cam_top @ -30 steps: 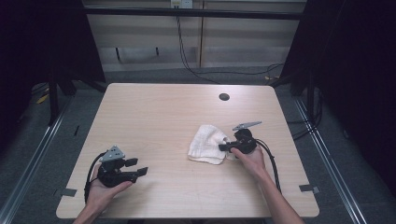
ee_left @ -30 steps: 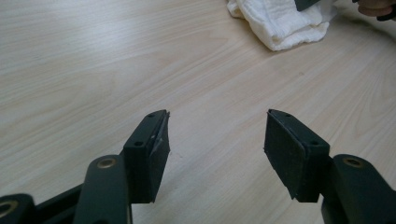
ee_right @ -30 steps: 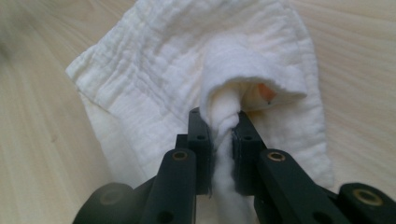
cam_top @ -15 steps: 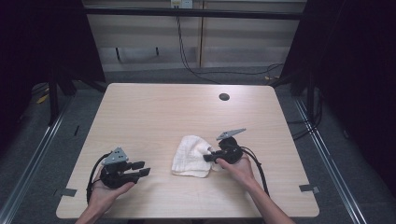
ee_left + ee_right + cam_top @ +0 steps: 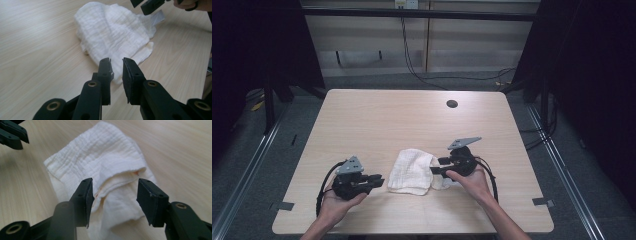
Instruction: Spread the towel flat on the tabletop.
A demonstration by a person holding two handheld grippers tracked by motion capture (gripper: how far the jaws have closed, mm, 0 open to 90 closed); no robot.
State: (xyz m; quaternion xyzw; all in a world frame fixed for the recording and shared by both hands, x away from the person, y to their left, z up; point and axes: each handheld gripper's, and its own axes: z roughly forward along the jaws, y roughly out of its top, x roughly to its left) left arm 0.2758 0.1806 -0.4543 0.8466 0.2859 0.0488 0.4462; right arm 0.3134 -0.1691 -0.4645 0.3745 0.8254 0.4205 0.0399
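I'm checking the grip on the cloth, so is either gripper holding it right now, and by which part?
Neither. The right gripper has just opened, its jaws apart over the cloth's folded edge. The left gripper has been closing with nothing between its jaws.

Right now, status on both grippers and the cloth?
Left gripper just closing, nothing gripped. Right gripper just opening over the white cloth, released. Table around it bare.

The high view looks forward and down over my table [image 5: 362, 120] from above. My two gripper cameras sit low and close, facing each other across the white cloth [image 5: 115, 32], which all three share.
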